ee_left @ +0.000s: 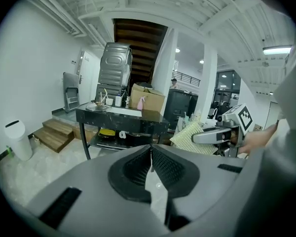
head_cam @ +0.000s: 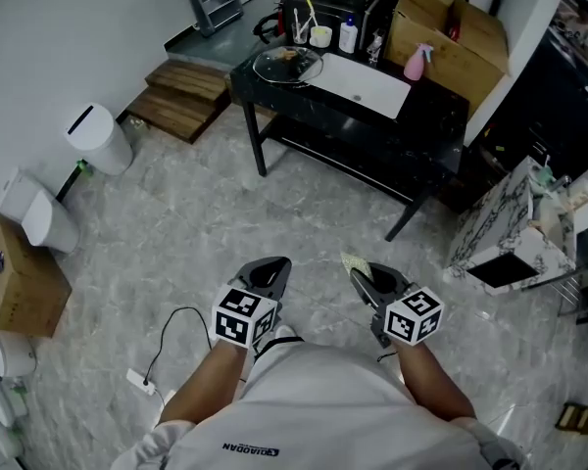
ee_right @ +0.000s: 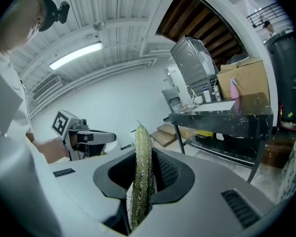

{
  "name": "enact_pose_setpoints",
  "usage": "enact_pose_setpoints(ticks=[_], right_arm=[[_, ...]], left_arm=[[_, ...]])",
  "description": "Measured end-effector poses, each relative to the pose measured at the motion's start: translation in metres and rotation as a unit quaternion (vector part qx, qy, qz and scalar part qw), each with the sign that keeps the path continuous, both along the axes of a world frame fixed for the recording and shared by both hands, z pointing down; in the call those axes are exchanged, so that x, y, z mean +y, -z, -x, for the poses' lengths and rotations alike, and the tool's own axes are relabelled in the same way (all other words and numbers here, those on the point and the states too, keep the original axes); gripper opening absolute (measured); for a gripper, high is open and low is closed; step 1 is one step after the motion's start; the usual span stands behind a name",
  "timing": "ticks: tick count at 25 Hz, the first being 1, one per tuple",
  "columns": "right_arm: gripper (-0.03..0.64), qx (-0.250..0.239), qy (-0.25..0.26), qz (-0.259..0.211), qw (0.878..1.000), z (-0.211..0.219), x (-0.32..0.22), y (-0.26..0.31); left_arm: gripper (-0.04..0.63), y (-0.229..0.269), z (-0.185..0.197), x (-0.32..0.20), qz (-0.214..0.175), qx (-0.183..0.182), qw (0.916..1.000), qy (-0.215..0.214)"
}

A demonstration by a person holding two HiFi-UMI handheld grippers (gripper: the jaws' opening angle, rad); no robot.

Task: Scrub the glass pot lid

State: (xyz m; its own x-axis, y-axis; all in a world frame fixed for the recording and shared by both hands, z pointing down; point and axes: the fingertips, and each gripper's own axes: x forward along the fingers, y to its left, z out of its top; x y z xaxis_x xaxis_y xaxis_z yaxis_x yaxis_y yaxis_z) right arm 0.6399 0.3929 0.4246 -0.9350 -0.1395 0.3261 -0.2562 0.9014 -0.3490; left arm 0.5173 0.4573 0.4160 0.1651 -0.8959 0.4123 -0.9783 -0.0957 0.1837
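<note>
The right gripper (ee_right: pixel 143 154) is clamped on a yellow-green scouring pad (ee_right: pixel 140 181), edge-up, probably ready for scrubbing. The left gripper (ee_left: pixel 151 158) is pressed together on nothing, perhaps free to steady the lid. The glass pot lid (head_cam: pixel 287 64) lies at the left end of the black table (head_cam: pixel 416 120), well apart from both. Print on the person's shirt (head_cam: pixel 304 399) seems to read "DIAODAN".

The glass pot lid (head_cam: pixel 287 64) lies on the table's (head_cam: pixel 431 116) left end, a board (head_cam: pixel 363 84) just right of it, a spray bottle (head_cam: pixel 416 62) and cardboard box (head_cam: pixel 451 37) further right. Wooden steps (head_cam: pixel 181 96) and a bin (head_cam: pixel 98 137) stand left of the table. The left gripper (head_cam: pixel 272 270) and right gripper (head_cam: pixel 363 277) sit side by side, well before it, with a sponge (ee_right: pixel 140 172) between the latter's jaws.
</note>
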Motion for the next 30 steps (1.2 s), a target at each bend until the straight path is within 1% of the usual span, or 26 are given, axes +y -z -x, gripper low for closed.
enact_pose_setpoints(ticks=[4,12,16,20,30], right_arm=[[0.083,0.005,-0.007,-0.002,1.000,0.014,0.003,-0.004],[0.084,0.015,-0.020,-0.011,1.000,0.056,0.007,-0.009],[0.084,0.020,-0.030,-0.010,0.999,0.074,0.005,-0.014],[0.084,0.016,-0.046,0.012,0.999,0.098,0.005,-0.024],[0.084,0.018,-0.003,-0.006,1.000,0.155,0.008,-0.021]], left_arm=[[0.018,-0.003,0.017,0.000,-0.001,-0.006,1.0000,-0.004],[0.018,-0.009,0.055,0.002,-0.006,0.001,0.9999,-0.008],[0.018,-0.022,0.074,0.008,0.011,0.000,0.9999,-0.013],[0.018,-0.031,0.095,0.016,0.018,0.006,0.9998,-0.010],[0.018,-0.035,0.142,0.028,0.017,0.008,0.9996,0.022]])
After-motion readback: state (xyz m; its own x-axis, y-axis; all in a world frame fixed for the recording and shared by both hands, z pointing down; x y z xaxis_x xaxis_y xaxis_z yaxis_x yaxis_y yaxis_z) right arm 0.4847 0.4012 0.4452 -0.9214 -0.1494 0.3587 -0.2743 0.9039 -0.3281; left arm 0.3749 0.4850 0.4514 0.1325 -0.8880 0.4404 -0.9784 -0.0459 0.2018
